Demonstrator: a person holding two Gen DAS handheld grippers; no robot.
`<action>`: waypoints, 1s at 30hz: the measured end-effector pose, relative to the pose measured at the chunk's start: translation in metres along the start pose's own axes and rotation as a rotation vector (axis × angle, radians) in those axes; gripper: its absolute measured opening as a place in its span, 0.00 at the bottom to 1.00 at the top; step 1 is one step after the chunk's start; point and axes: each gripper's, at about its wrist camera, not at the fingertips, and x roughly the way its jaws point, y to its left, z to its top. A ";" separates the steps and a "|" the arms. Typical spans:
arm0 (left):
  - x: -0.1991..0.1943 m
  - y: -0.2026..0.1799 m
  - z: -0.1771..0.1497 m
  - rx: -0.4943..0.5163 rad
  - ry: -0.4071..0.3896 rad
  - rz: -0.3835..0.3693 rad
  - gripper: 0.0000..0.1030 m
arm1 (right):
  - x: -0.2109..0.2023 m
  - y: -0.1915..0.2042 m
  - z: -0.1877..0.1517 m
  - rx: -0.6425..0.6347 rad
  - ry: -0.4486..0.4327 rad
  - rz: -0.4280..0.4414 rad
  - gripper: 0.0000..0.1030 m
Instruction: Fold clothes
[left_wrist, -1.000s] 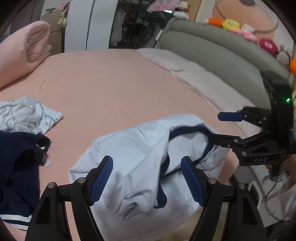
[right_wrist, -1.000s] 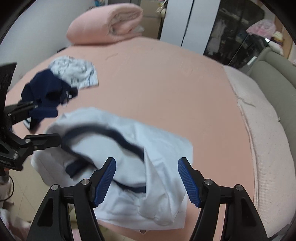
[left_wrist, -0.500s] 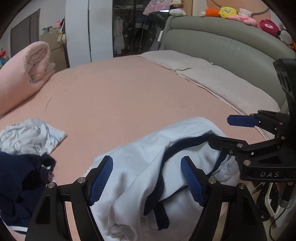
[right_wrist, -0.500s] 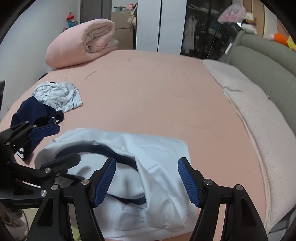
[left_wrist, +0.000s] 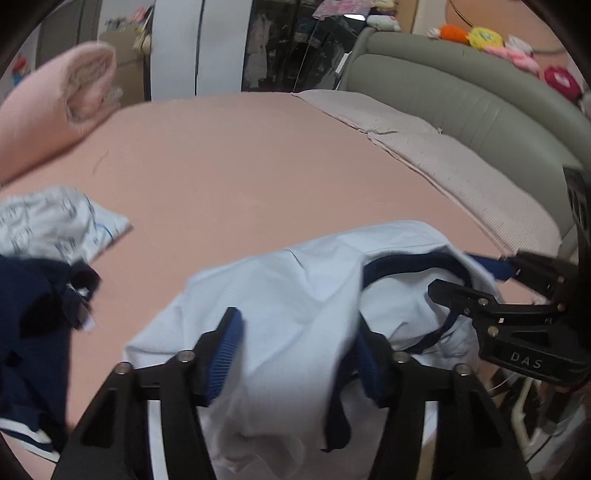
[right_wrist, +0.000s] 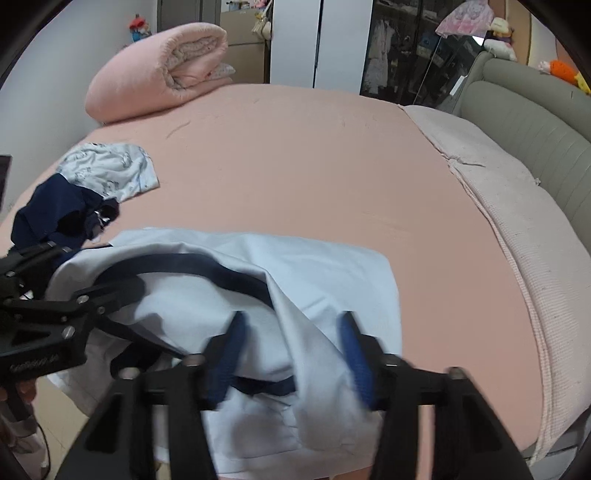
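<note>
Both grippers have just been closing. The left gripper (left_wrist: 295, 354) and right gripper (right_wrist: 291, 354) each pinch the pale blue shirt (right_wrist: 325, 273) bunched between their pads on the bed (right_wrist: 295, 166).

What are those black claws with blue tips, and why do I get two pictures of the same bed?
No robot: a person holds a two-fingered clamp in each hand, each with its own camera. One picture looks along the left gripper, the other along the right gripper; each also shows the other from the side. On the pink bed lie a pale blue shirt, a navy garment and a printed one. Both jaws have just been closing around shirt folds; a firm grip isn't clear yet.
</note>
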 end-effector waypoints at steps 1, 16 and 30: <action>0.000 0.000 -0.001 -0.003 0.001 -0.001 0.44 | 0.000 0.001 -0.001 -0.004 0.001 -0.004 0.42; -0.022 0.002 -0.041 0.044 0.068 -0.034 0.40 | -0.013 0.003 -0.034 -0.070 0.031 -0.042 0.10; -0.048 -0.002 -0.075 0.084 0.055 -0.024 0.41 | -0.017 -0.012 -0.068 0.012 0.067 -0.003 0.10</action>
